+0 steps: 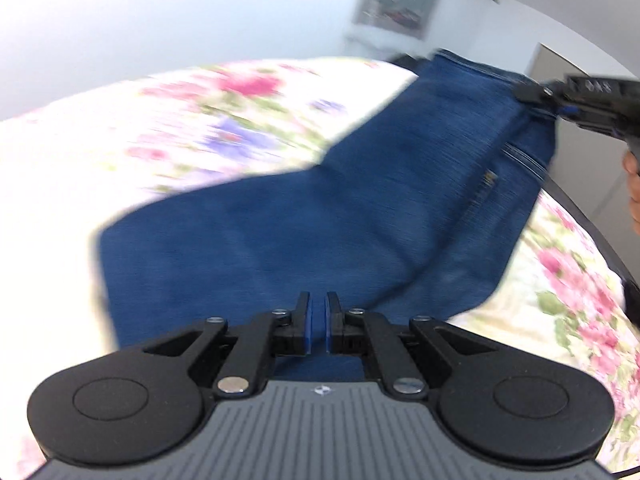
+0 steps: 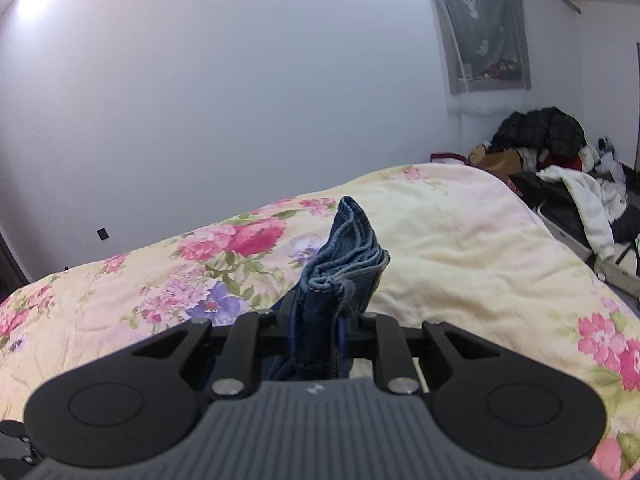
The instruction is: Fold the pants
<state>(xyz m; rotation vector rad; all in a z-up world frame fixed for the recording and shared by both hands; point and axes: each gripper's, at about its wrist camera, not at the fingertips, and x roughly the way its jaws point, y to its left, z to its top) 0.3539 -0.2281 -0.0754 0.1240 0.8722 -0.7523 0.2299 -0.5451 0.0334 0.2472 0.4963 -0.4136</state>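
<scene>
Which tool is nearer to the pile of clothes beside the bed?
Right. The right tool, gripping the jeans, faces the clothes pile across the bed. The left tool holds the jeans' other end, farther away.

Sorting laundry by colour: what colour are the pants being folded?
Blue denim pants with lighter stitching, clearest in the left wrist view.

Pants [image 1: 304,224]: blue denim cloth, matt, fine woven grain, paler stitched seams at hem. Bed [image 2: 460,232] cover: soft cloth, floral print, matt, lightly creased. Left hand-held gripper [image 1: 318,326]: black matt plastic links, grey ribbed plastic body, shiny metal rivets, blue pad linings. Right hand-held gripper [image 2: 318,336]: same black plastic, metal rivets. Wall [image 2: 200,100]: smooth, matt paint.
</scene>
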